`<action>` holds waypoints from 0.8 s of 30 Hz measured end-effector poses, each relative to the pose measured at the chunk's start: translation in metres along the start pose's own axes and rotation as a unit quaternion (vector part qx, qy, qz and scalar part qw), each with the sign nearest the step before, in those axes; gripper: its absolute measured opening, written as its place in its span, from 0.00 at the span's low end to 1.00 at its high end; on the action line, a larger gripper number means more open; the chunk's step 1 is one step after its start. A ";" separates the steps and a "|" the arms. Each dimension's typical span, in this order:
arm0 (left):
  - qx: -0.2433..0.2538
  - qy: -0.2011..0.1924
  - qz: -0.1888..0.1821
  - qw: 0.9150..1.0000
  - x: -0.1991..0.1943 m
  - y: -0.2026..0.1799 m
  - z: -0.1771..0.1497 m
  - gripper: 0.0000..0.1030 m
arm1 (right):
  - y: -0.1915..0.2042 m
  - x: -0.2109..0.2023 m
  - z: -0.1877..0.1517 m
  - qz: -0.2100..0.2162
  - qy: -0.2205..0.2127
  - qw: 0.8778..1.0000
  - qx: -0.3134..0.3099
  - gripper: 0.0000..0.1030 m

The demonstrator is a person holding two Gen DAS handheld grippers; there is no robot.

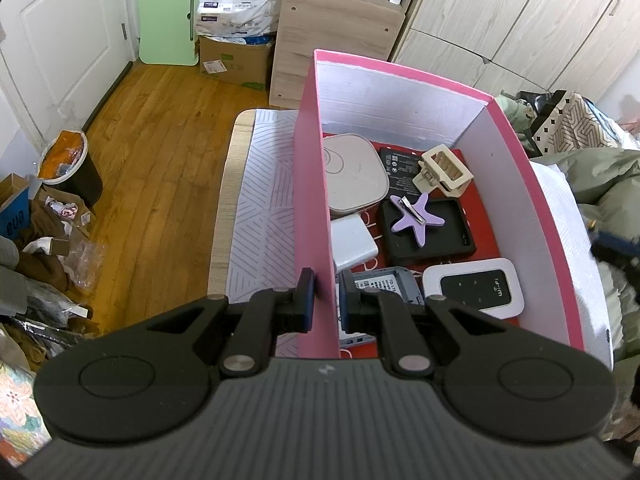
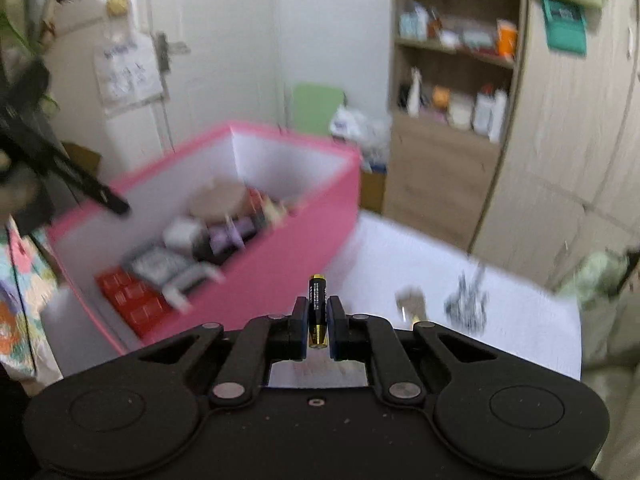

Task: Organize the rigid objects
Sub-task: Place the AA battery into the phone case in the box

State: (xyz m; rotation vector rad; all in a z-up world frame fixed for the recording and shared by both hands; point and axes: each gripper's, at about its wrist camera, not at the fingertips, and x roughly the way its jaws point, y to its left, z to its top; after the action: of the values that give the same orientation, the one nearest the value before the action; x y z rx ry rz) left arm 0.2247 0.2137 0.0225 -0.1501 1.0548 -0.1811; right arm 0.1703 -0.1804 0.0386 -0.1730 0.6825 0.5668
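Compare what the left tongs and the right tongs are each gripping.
The left tongs pinch the thin pink wall of the box; the right tongs clamp a small black-and-gold battery. The box sits on the table; the battery is held above it. Both tongs are shut on something.

The storage box [image 1: 308,184] is pink outside, white inside, with a red floor. In it lie a purple starfish hair clip [image 1: 416,219], a cream claw clip [image 1: 443,170], a black tray [image 1: 428,236] and a white-and-black Wi-Fi router [image 1: 474,285]. The battery [image 2: 317,309] is black with gold ends. The tablecloth [image 1: 262,200] is white with grey line patterns
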 end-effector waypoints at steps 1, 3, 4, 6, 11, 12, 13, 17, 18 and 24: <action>0.001 0.000 0.001 1.000 0.000 -0.001 0.000 0.10 | 0.003 -0.002 0.009 0.008 -0.012 1.000 -0.009 0.12; 0.002 -0.001 0.002 1.000 0.001 -0.002 0.000 0.10 | 0.011 -0.002 0.025 0.034 -0.029 0.999 -0.030 0.12; 0.000 0.000 0.002 1.000 0.001 -0.002 0.000 0.10 | 0.017 0.000 0.031 0.048 -0.033 0.997 -0.043 0.12; -0.005 0.001 0.000 1.000 0.001 -0.001 0.001 0.10 | 0.031 0.010 0.041 0.077 -0.027 0.993 -0.085 0.12; -0.008 -0.001 -0.001 1.000 0.000 0.000 -0.001 0.10 | 0.061 0.054 0.061 0.117 0.023 0.980 -0.159 0.12; -0.007 0.001 0.000 1.000 0.000 0.001 -0.001 0.10 | 0.064 0.065 0.065 0.116 0.040 0.977 -0.174 0.12; -0.006 0.002 0.000 1.000 0.000 0.001 -0.001 0.10 | 0.067 0.074 0.068 0.115 0.057 0.973 -0.190 0.12; -0.007 0.002 0.001 1.000 0.001 0.000 0.001 0.10 | 0.082 0.111 0.074 0.105 0.128 0.949 -0.267 0.12; -0.010 0.003 -0.001 1.000 0.001 0.001 0.002 0.10 | 0.083 0.118 0.072 0.106 0.142 0.943 -0.281 0.12; -0.022 0.002 -0.009 1.000 0.001 0.007 -0.001 0.10 | 0.086 0.140 0.068 0.115 0.171 0.929 -0.308 0.12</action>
State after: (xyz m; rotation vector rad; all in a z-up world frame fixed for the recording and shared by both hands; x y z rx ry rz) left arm 0.2250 0.2204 0.0203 -0.1987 1.0622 -0.1754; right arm 0.2490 -0.0243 0.0037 -0.8035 0.8506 0.9835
